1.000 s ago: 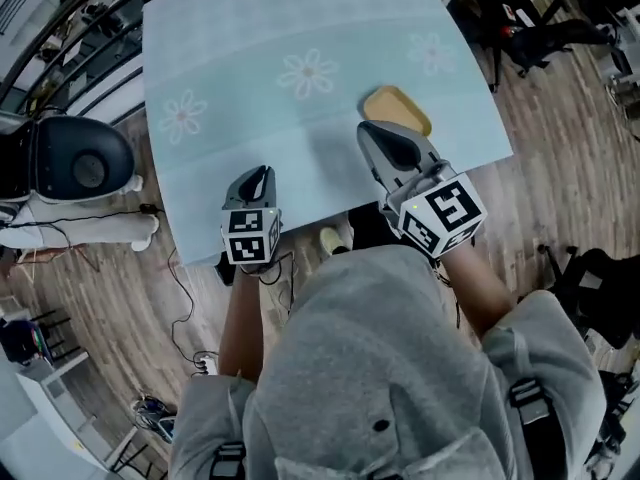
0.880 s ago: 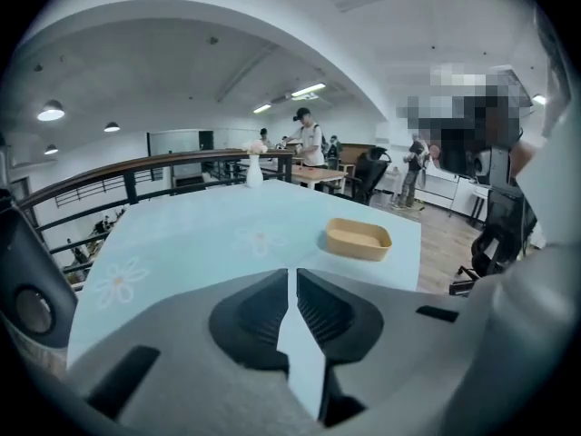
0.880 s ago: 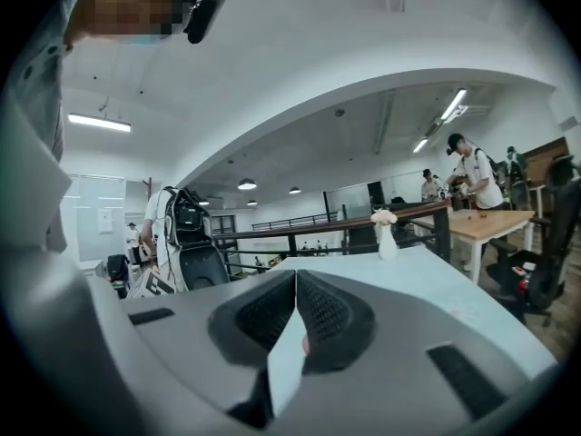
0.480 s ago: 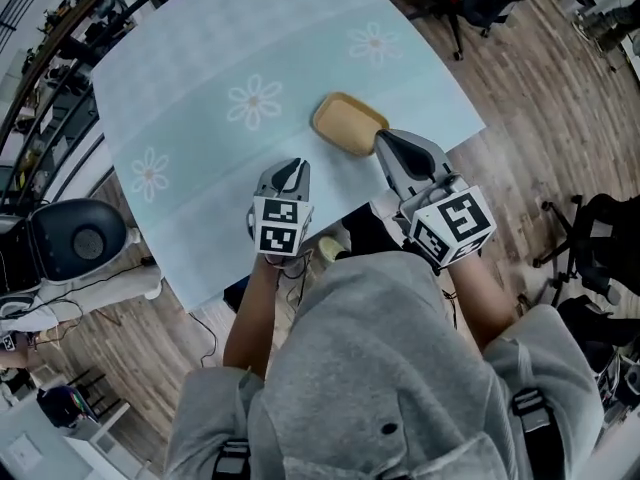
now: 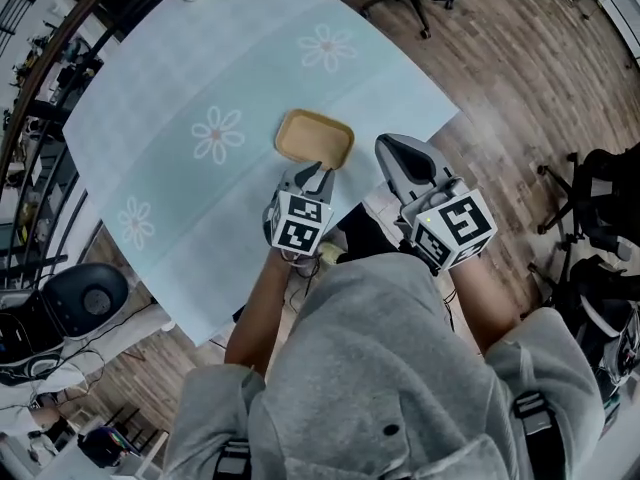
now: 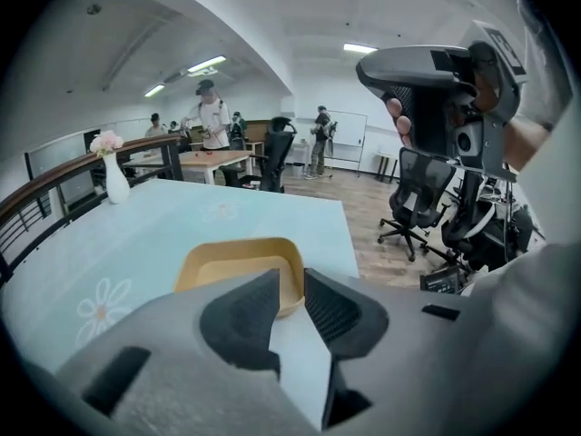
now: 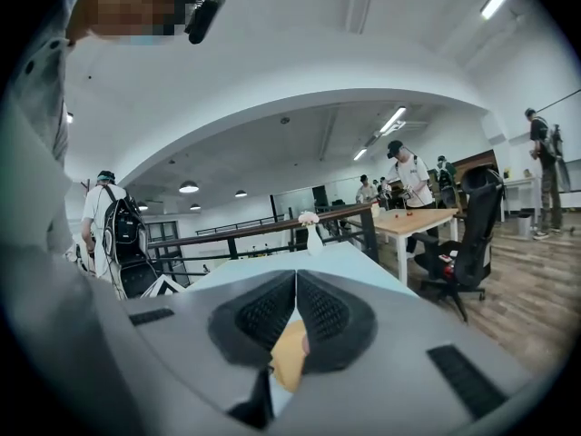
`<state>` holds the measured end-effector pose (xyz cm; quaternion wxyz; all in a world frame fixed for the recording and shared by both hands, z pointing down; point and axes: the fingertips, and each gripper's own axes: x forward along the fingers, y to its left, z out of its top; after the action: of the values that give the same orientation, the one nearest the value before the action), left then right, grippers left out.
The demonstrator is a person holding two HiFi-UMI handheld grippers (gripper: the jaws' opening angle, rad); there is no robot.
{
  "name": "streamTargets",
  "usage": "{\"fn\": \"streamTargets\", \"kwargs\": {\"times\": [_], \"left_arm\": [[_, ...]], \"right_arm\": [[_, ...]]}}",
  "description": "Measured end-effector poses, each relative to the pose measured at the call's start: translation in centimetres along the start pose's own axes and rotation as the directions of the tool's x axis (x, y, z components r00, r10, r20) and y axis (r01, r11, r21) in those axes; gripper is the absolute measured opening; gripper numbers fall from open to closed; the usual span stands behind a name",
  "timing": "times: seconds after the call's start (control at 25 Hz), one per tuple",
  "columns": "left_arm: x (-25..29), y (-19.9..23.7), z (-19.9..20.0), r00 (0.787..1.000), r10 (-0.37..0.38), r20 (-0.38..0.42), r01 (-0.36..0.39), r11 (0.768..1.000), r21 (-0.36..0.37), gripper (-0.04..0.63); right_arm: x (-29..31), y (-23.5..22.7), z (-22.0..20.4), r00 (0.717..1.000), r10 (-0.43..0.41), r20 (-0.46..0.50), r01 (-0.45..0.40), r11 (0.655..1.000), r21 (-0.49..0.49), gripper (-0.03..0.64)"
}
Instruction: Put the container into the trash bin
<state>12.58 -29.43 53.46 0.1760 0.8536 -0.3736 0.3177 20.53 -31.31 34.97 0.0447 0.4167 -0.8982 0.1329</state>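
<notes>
Pale blue flowered table (image 5: 150,158) below me, with the tan container (image 5: 314,136) sitting upright near its edge. My left gripper (image 5: 314,176) is right at the container's near rim, jaws opening, nothing pinched. My right gripper (image 5: 398,150) hangs beside it, jaws pressed together, empty.

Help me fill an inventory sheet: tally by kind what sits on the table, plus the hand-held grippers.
Tan container: 1
White vase: 1
Hand-held grippers: 2 (left hand-held gripper, jaws opening, nothing gripped; right hand-held gripper, jaws together)
Total: 4
</notes>
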Motion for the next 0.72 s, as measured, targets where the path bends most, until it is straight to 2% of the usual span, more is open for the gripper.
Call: {"fn": "streamTargets", "kwargs": {"times": [0.16, 0.32, 0.52, 0.72], "left_arm": [[2.4, -2.3, 0.6, 0.997, -0.063, -0.045, 0.065, 0.996, 0.061, 0.086], [4.6, -3.5, 0.3, 0.991, -0.09, -0.098, 0.098, 0.992, 0.082, 0.086], [6.4, -3.0, -0.6, 0.979, -0.067, -0.194, 0.088, 0.991, 0.104, 0.086], [8.4, -1.7, -2.3, 0.95, -0.028, -0.311, 0.077, 0.987, 0.144, 0.086]], "right_arm": [[-0.5, -1.4, -0.3, 1.0, -0.029, -0.003, 0.029, 1.0, 0.009, 0.026], [-0.9, -2.5, -0.8, 0.999, -0.05, -0.009, 0.05, 0.999, 0.02, 0.026], [-0.6, -3.7, -1.4, 0.997, -0.073, -0.024, 0.073, 0.997, 0.038, 0.026], [0.7, -4.5, -1.6, 0.997, -0.074, -0.031, 0.075, 0.996, 0.04, 0.026]]}}
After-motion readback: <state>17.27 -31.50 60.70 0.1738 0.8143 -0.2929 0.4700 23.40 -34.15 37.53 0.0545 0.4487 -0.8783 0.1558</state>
